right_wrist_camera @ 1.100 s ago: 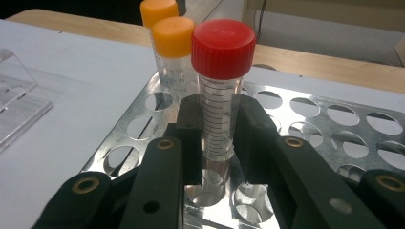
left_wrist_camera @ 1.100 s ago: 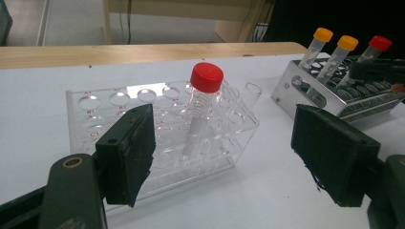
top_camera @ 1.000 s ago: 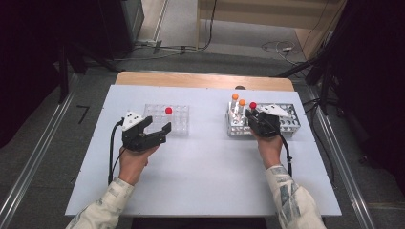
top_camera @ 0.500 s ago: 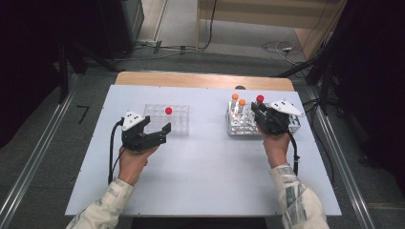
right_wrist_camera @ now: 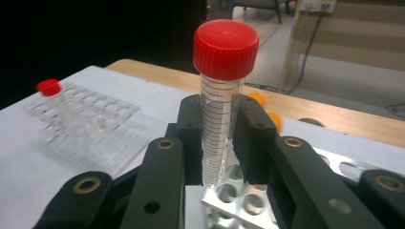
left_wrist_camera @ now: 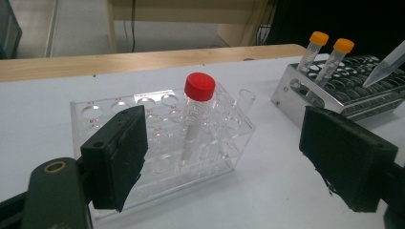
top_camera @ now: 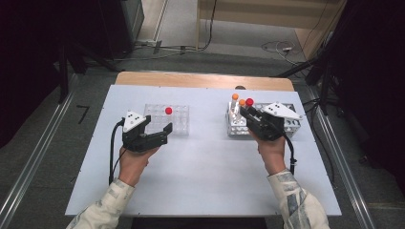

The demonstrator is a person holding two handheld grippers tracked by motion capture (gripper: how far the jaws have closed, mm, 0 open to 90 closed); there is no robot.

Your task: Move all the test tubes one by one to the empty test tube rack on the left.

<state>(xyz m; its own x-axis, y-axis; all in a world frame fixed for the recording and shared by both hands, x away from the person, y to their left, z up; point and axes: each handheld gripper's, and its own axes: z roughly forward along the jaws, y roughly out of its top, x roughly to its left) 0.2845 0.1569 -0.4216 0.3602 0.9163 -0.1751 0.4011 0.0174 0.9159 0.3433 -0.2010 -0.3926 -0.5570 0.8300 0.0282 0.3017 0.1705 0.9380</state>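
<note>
My right gripper is shut on a red-capped tube and holds it upright just above the metal rack. Two orange-capped tubes stand in that rack. On the left a clear plastic rack holds another red-capped tube. My left gripper rests beside the clear rack, pointing at it. Its jaws have just been opening; they stand wide, touching nothing, with the rack's near corner between them.
The white table has bare surface between the two racks and in front of them. A wooden strip runs along its far edge. Cables trail from both grippers toward the person's sleeves.
My right gripper has risen with the red-capped tube, lifting it out of the metal rack and drifting a little to the right. The left hand has stayed in place.
</note>
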